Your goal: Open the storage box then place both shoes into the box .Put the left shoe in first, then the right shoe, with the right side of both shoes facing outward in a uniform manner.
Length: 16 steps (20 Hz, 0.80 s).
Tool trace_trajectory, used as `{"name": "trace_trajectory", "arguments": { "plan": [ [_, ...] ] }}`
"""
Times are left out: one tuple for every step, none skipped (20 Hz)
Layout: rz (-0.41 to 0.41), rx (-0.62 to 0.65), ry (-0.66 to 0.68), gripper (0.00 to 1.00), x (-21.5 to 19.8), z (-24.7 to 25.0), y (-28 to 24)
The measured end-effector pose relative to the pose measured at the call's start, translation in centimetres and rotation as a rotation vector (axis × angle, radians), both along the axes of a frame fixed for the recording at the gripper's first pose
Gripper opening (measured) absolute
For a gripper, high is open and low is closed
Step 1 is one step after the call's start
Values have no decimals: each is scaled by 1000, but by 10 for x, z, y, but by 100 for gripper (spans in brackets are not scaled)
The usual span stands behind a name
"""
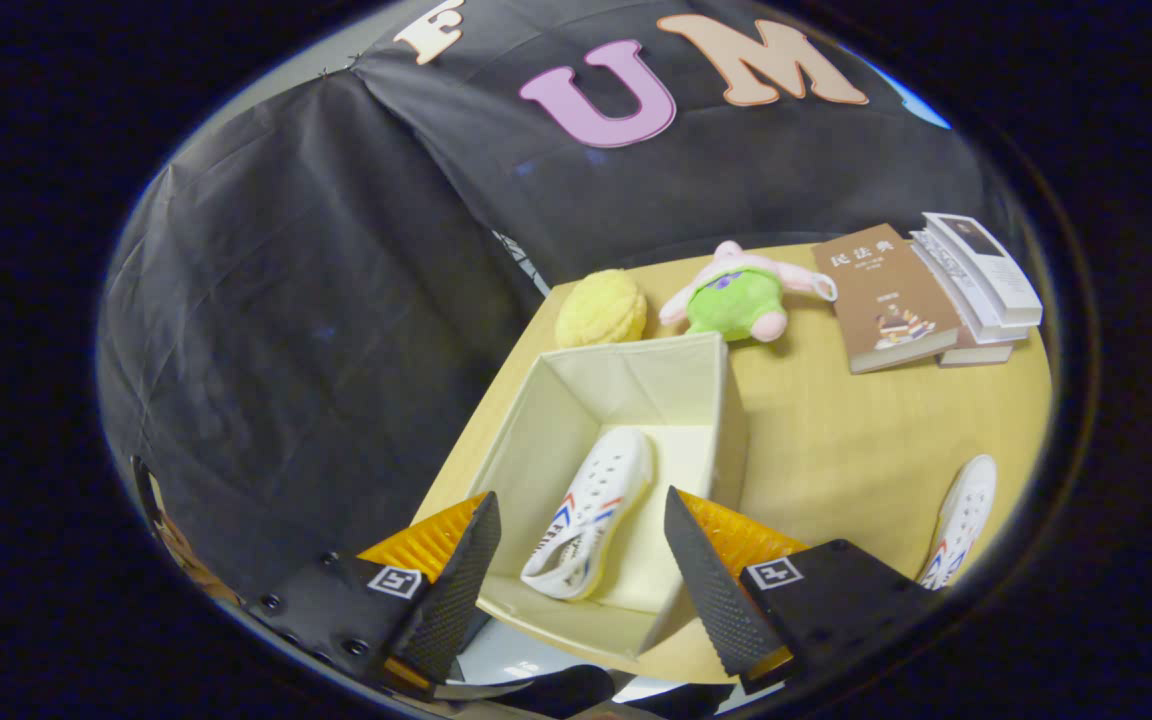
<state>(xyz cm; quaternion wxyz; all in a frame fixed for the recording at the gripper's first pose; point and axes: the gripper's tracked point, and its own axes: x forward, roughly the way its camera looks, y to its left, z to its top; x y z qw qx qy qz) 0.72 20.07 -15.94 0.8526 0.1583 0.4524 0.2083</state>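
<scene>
Wooden table (836, 440) w/ open box (726, 400) as landmark: one shoe (591, 525) already lying inside. Second shoe (961, 520) well right of box, on table. Gripper (581, 560) above box, fingers wide apart, holding nothing. Shoe prob light, soft, bendy; grab mid-sides. Beyond box: yellow puff (601, 308), plush toy (736, 295), books (896, 300); path looks free.

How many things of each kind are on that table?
Shoes: 2, one in the box, one on the table
Box: 1
Plush toys: 2, yellow, green
Books: 3, brown, white, one beneath
Total: 8
Fingers open over the box.
</scene>
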Motion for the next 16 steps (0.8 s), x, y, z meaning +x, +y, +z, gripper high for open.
{"name": "trace_trajectory", "arguments": {
  "plan": [
    [-14, -17, -13, 100, 2, 4, -19],
    [-30, -32, -26, 100, 2, 7, -38],
    [-38, -47, -29, 100, 2, 7, -55],
    [-49, -66, -31, 100, 1, 5, -74],
    [-62, -83, -32, 100, 0, 4, -92],
    [-75, -97, -31, 100, 0, 3, -108],
    [-89, -109, -30, 100, -2, 2, -125],
    [-101, -120, -27, 100, -4, 1, -139],
    [-116, -132, -27, 100, -4, 0, -157],
    [-125, -142, -27, 100, -6, -2, -170],
    [-133, -154, -25, 100, -8, -5, -182],
    [-142, -170, -24, 100, -11, -9, -196],
    [-150, -190, -25, 100, -13, -12, -210],
    [-158, -216, -26, 100, -15, -18, -227],
    [-161, -237, -20, 100, -20, -24, -240],
    [-166, -258, -9, 100, -24, -34, -253]
  ]
}}
